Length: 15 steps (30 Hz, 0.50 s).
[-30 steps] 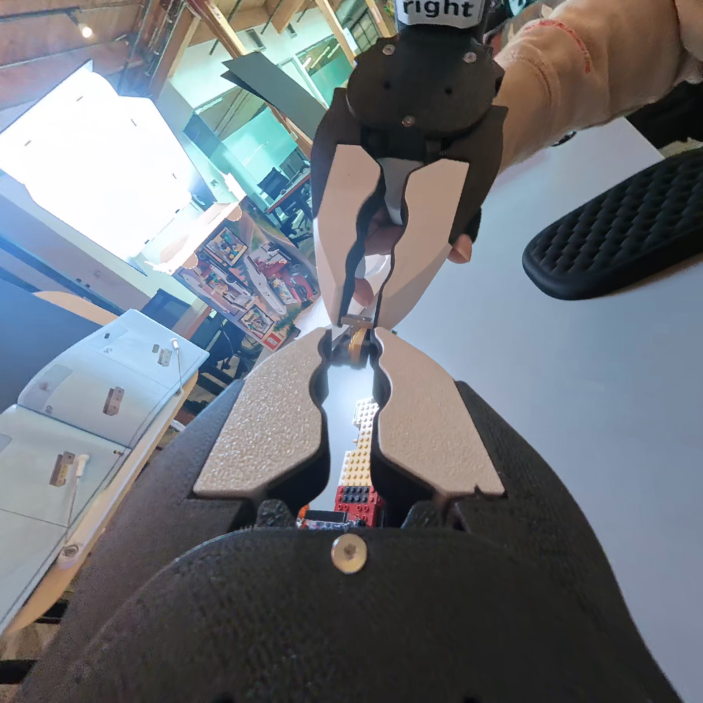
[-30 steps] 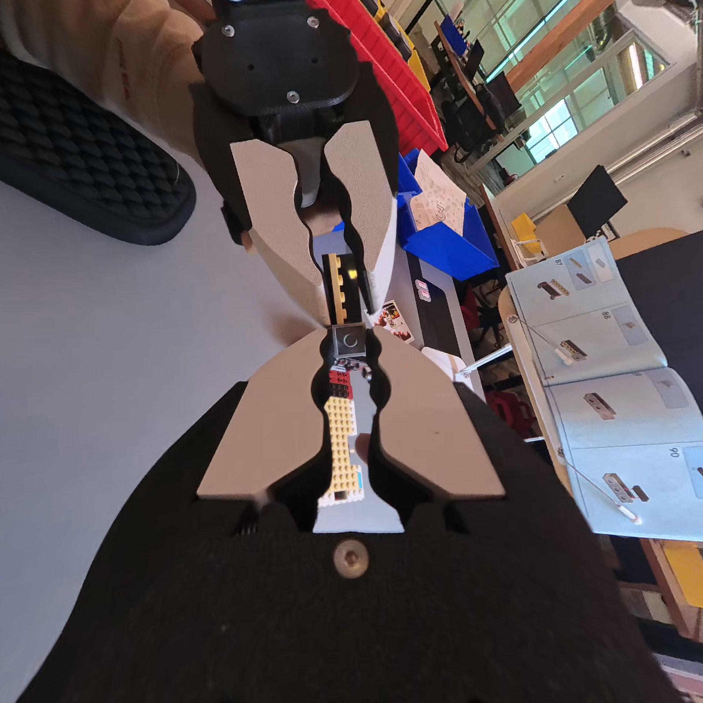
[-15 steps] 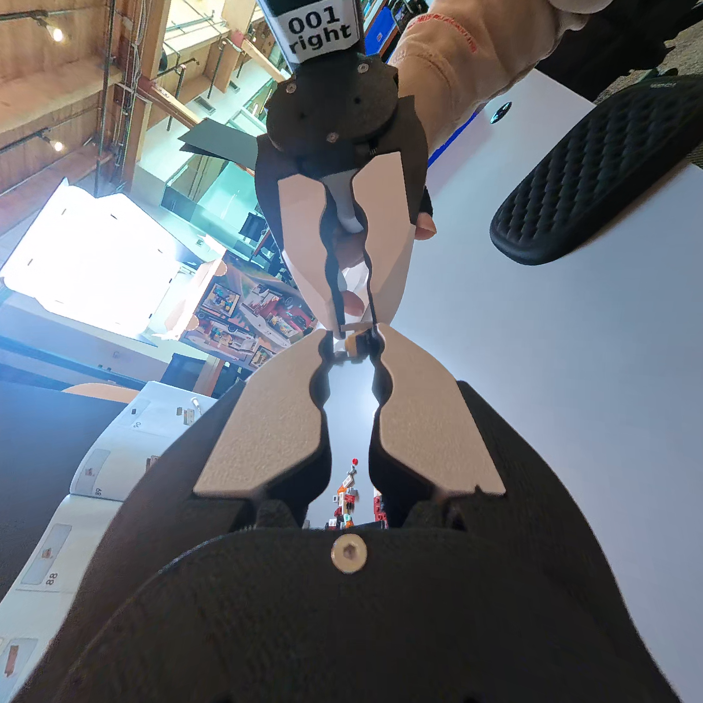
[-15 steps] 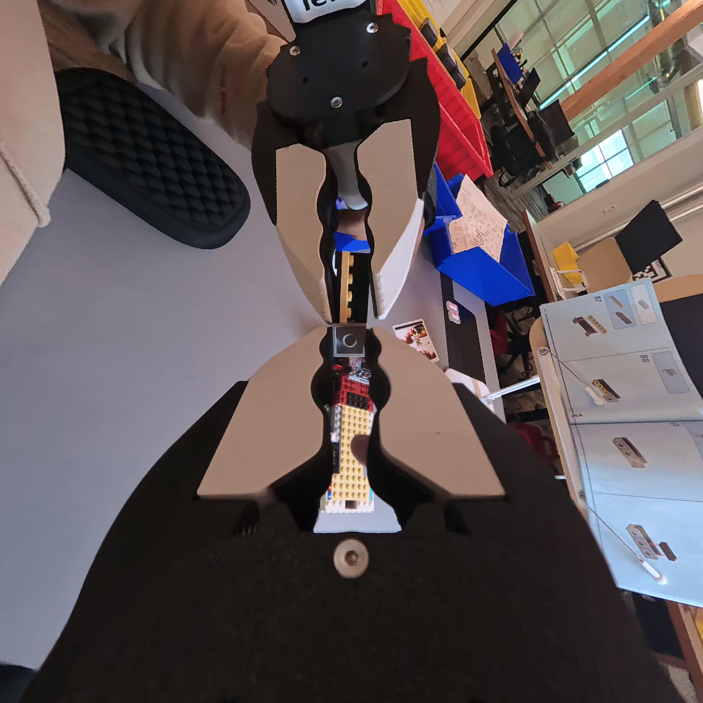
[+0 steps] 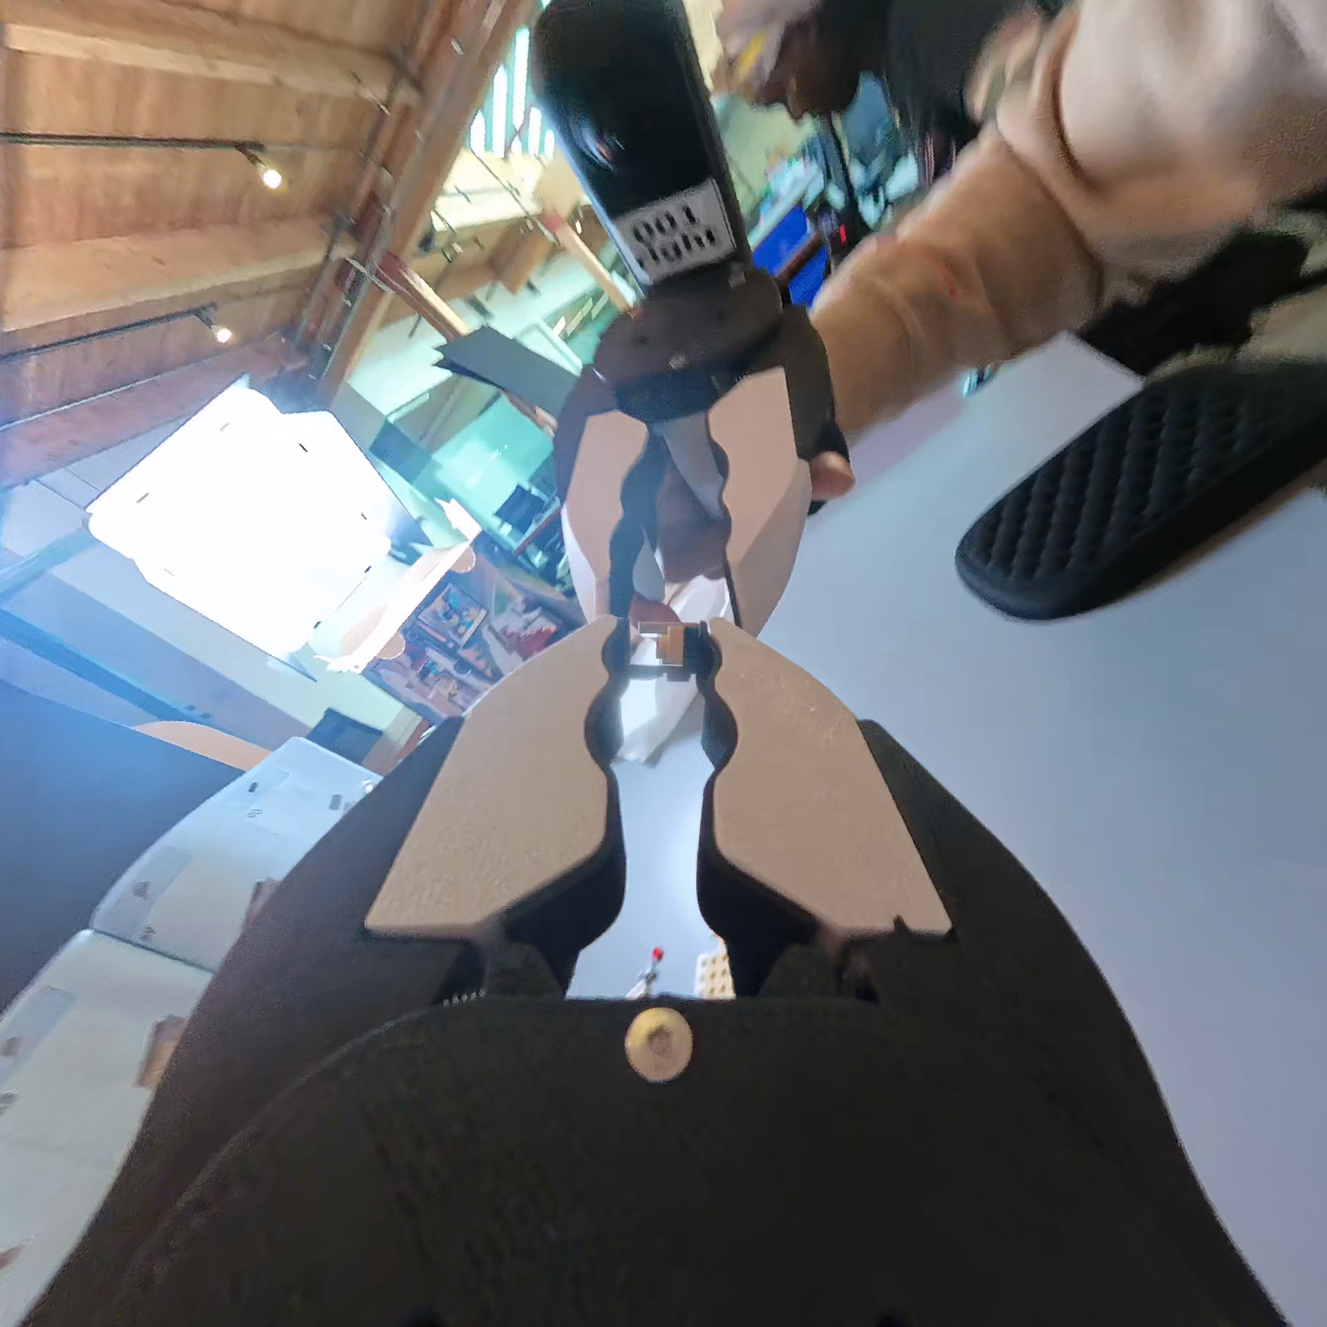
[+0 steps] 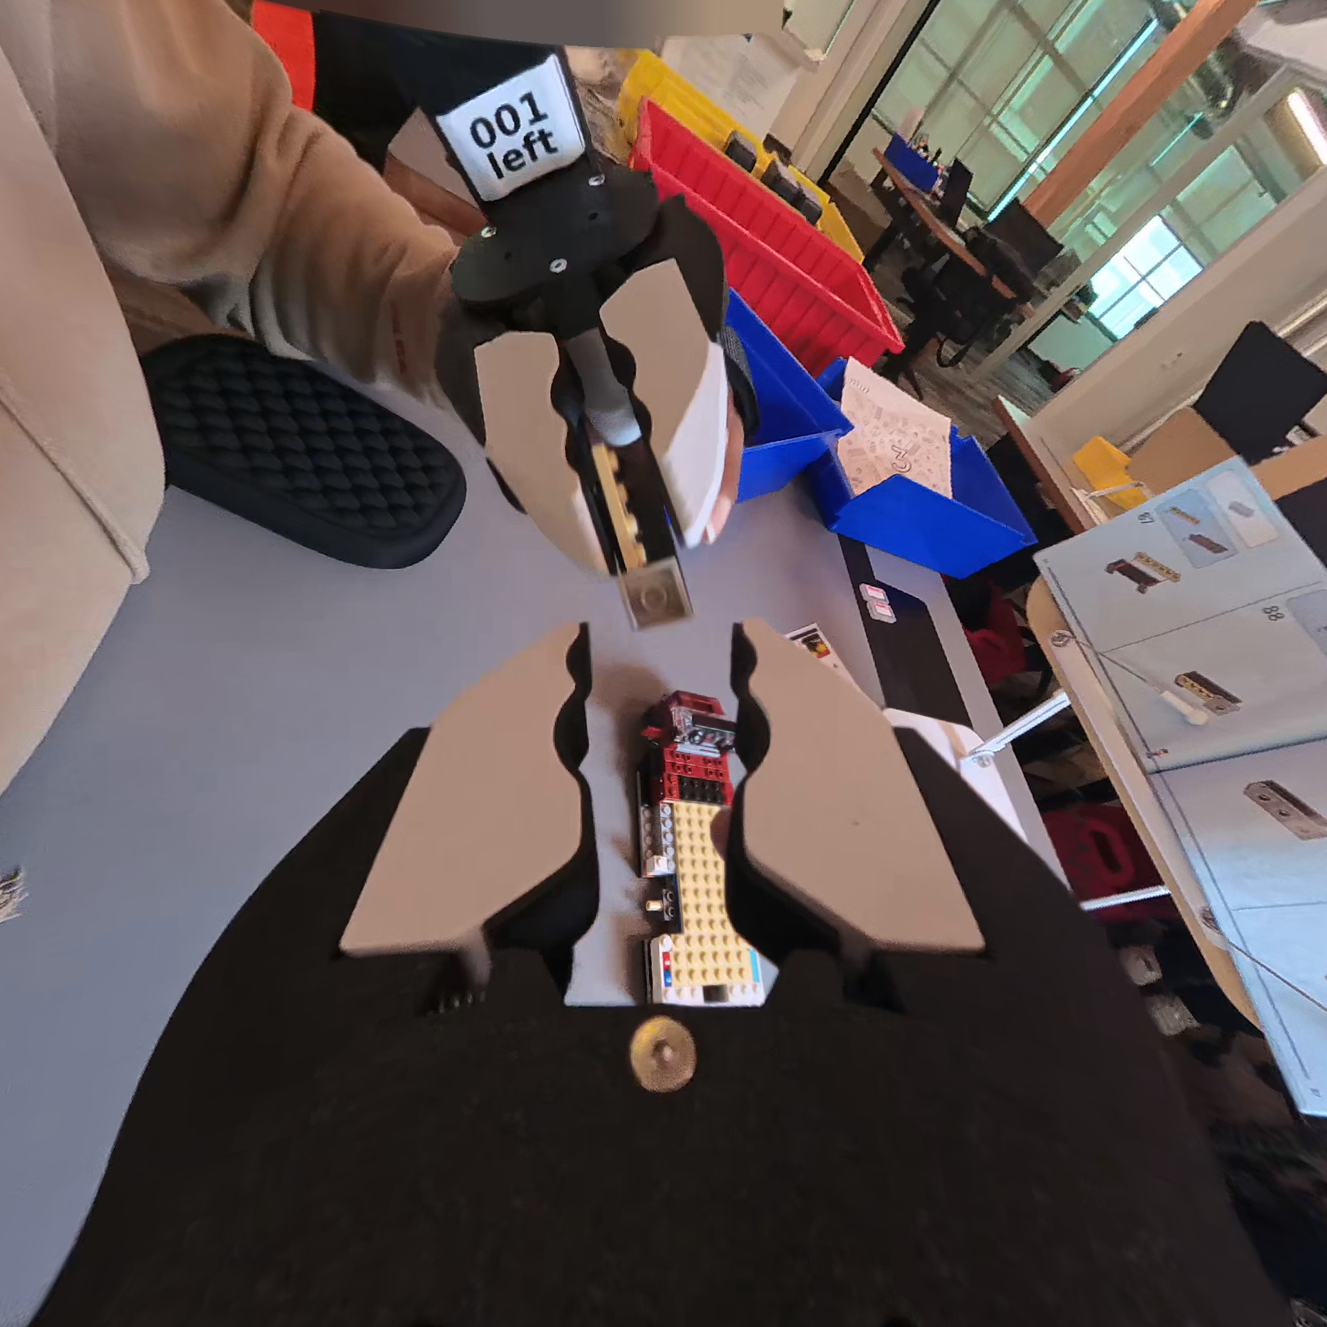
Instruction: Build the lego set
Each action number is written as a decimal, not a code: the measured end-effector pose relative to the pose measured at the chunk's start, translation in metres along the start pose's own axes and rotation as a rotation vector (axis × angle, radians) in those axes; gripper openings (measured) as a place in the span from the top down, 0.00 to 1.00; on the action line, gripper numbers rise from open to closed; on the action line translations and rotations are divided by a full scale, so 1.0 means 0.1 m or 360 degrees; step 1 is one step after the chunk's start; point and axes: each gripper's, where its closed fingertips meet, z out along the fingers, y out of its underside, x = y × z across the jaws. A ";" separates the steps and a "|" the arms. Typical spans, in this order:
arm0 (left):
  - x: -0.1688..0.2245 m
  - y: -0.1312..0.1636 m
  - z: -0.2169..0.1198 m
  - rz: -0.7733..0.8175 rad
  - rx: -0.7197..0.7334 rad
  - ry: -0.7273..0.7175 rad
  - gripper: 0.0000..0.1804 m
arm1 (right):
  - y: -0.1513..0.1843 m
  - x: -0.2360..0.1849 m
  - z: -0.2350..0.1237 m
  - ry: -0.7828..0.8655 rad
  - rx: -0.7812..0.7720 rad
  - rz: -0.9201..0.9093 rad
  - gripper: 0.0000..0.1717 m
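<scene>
Left tongs (image 6: 643,567) pinching a small brick assembly, right tongs (image 6: 660,632) wide apart with nothing in them.

The left ones are clamped narrow on a tan studded plate (image 6: 621,503) with a grey square piece (image 6: 653,596) on its end, poking out just past the tips, up off the grey desk (image 6: 251,682). The grey piece hangs near the right tongs but apart from them. A red, tan and white brick model (image 6: 693,826) lies on the desk below. My take: keep that pinch steady so the little stack doesn't twist.

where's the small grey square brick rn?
Right wrist view, centre: the grey square brick sits on the end of the tan plate clamped in the left gripper, just beyond the open right gripper, above the table.
</scene>
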 end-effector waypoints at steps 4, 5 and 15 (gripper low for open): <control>-0.05 -0.10 -0.10 -0.0438 0.0281 0.0029 0.90 | -0.04 -0.01 -0.02 0.0089 0.0183 0.0047 0.79; -0.06 -0.11 -0.11 -0.0567 0.0357 0.0050 0.90 | -0.07 -0.03 0.02 0.0104 0.0234 0.0057 0.80; -0.22 -0.09 -0.22 -0.1154 0.0737 0.0114 0.90 | -0.30 0.07 0.22 0.0138 0.0430 0.0235 0.90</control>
